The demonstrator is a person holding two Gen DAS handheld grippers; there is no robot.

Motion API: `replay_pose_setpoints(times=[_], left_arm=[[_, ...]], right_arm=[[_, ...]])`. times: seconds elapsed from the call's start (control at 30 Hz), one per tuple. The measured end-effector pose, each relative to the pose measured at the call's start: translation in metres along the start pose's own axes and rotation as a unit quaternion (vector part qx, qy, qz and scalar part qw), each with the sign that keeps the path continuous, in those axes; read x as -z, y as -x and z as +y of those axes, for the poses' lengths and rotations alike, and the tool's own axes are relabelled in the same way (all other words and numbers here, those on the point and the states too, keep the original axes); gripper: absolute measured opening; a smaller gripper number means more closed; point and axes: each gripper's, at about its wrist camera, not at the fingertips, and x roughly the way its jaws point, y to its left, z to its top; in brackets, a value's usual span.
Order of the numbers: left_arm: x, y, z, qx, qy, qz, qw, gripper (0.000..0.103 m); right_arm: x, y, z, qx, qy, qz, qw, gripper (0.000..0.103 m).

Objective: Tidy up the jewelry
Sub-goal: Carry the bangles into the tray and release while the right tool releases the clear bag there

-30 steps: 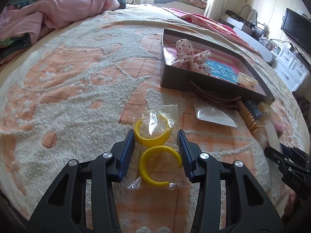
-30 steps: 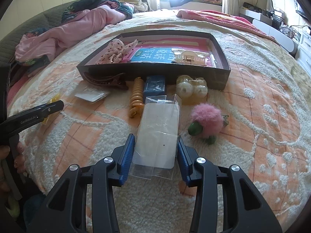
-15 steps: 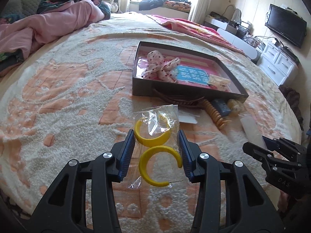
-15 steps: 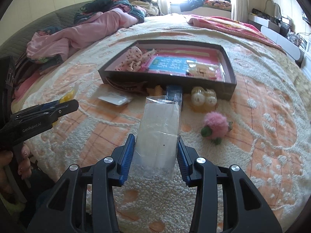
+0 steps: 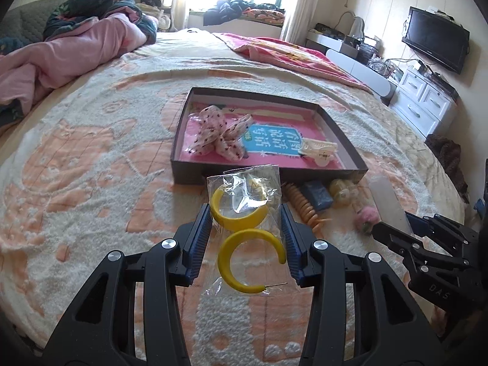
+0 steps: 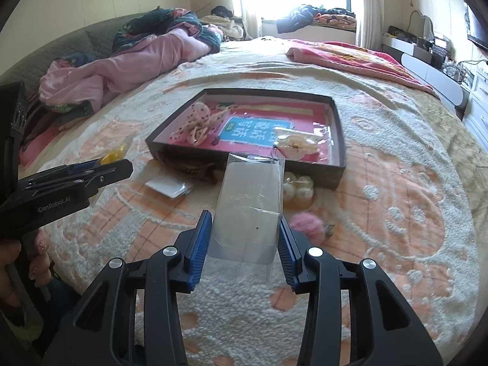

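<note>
The wide bed under a fluffy cream-and-orange patterned blanket (image 5: 91, 164) carries everything, with a crumpled pink quilt (image 6: 128, 61) heaped at its far left. Near the middle lies the shallow dark cardboard tray with a pink printed floor (image 5: 341, 131). Inside it, a cream polka-dot fabric bow (image 5: 219, 134) sits at the left and a pale cream claw hair clip in clear wrap (image 5: 320, 151) at the right.

Just in front of the tray's near wall, on the blanket, lies a row of loose pieces: a brown toothed hair clip (image 6: 189, 167) against the wall, a flat white packet (image 6: 169, 186) beside it, an orange spiral hair tie (image 5: 303, 207), a small blue block (image 5: 317, 195), a pair of pale yellow round pieces in clear wrap (image 6: 297, 190), and a fluffy pink pompom piece (image 6: 306, 224) nearest the right side.

The left gripper (image 5: 247, 235) has its jaws closed narrowly on a clear plastic bag holding two yellow crescent hoop earrings (image 5: 244, 225), held above the blanket in front of the tray; one hoop lies at the fingertips, the other between the blue pads.

The right gripper (image 6: 244, 235) grips a tall clear plastic packet with a white card inside (image 6: 250, 210) between its jaws, the packet standing up past the fingertips and overlapping the tray's near wall in the right wrist view.
</note>
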Motion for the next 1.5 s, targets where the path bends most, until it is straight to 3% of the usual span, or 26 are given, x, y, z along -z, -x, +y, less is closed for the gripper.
replay_pose_setpoints(times=[0.43,0.8,1.17,1.5], left_arm=[[-0.035,-0.026,-0.019,0.013,-0.024,-0.007,0.9996,0.036],[-0.062,-0.070,-0.015,0.017,-0.029,0.015,0.9993,0.036],[-0.082,-0.120,-0.020,0.001,-0.050,0.045,0.9977,0.036],[-0.084,-0.142,-0.013,-0.010,-0.042,0.062,0.9971,0.037]], right_arm=[[-0.026,-0.008,-0.039,0.024,-0.020,-0.017,0.999,0.040],[-0.062,-0.044,-0.066,0.045,-0.025,-0.019,0.999,0.040],[-0.104,-0.107,-0.085,0.031,-0.040,0.023,0.998,0.040],[-0.117,-0.152,-0.096,0.033,-0.071,0.066,0.995,0.042]])
